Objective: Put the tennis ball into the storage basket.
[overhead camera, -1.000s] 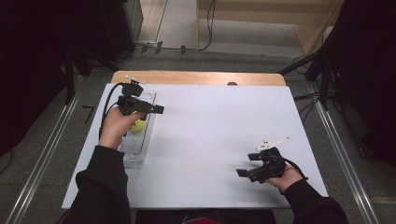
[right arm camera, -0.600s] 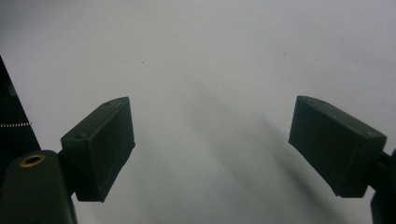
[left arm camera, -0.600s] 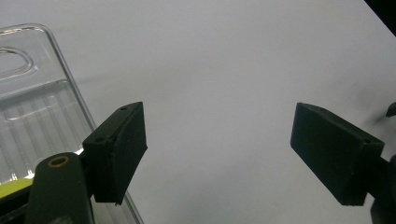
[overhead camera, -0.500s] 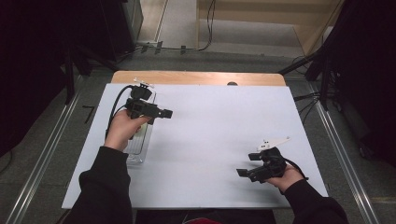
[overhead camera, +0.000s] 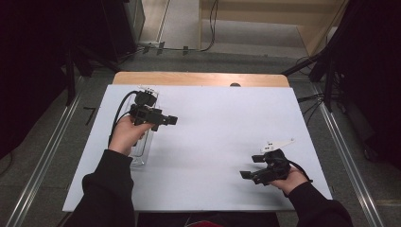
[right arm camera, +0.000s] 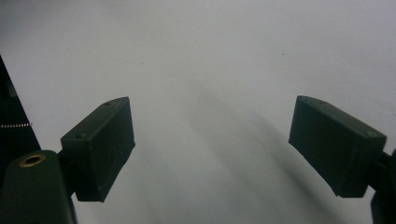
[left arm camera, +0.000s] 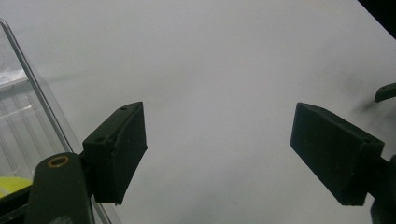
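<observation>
High view: left gripper [overhead camera: 171, 120] is lifting away from the clear container [overhead camera: 142, 152], jaws gaping wide with nothing between them. A yellow thing [left arm camera: 11, 185], probably the ball, is sitting inside the container now, so 1 drop looks finished. Right gripper [overhead camera: 246, 174], well off from it, is idling open and empty.

We see the clear box [overhead camera: 142, 152] only in part: the left hand [overhead camera: 124, 135] and the left gripper [overhead camera: 171, 120] cover its middle. In the left gripper view the box [left arm camera: 21, 121] is cut off by the picture's left edge, and beside it a yellow thing [left arm camera: 11, 185] sits mostly hidden behind the gripper's body, too little for us to tell what it is.
</observation>
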